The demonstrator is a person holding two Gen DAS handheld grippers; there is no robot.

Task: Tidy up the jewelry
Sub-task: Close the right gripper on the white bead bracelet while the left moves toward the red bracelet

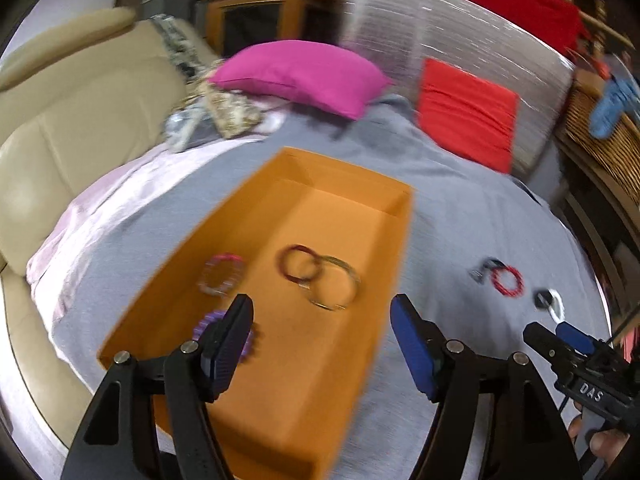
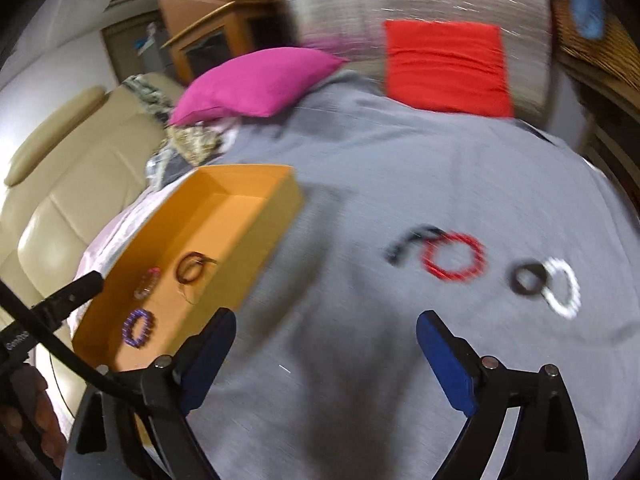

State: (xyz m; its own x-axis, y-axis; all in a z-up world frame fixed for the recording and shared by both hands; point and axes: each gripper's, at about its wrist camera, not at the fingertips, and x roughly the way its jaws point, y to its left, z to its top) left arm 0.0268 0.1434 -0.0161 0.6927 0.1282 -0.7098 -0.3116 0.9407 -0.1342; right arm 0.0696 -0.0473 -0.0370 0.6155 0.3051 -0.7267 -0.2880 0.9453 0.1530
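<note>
- My left gripper [image 1: 322,312] hangs over the near end of the orange box [image 1: 394,216], jaws spread wide and holding nothing.
- My right gripper [image 2: 326,326] hovers above the grey bedspread [image 2: 360,184], jaws likewise released and empty.
- Inside the box lie a purple beaded bracelet [image 1: 250,340] just beside my left finger, a pink bracelet [image 1: 221,276], and a dark red bangle [image 1: 298,263] overlapping a thin metal bangle [image 1: 336,288].
- Right of the box, on the spread, rest a black piece [image 2: 408,244], touching a red bracelet [image 2: 454,261], then a dark ring [image 2: 528,278] against a white beaded bracelet [image 2: 563,287].
- Far off sit a magenta pillow [image 1: 300,72] and a red cushion [image 1: 466,114].
</note>
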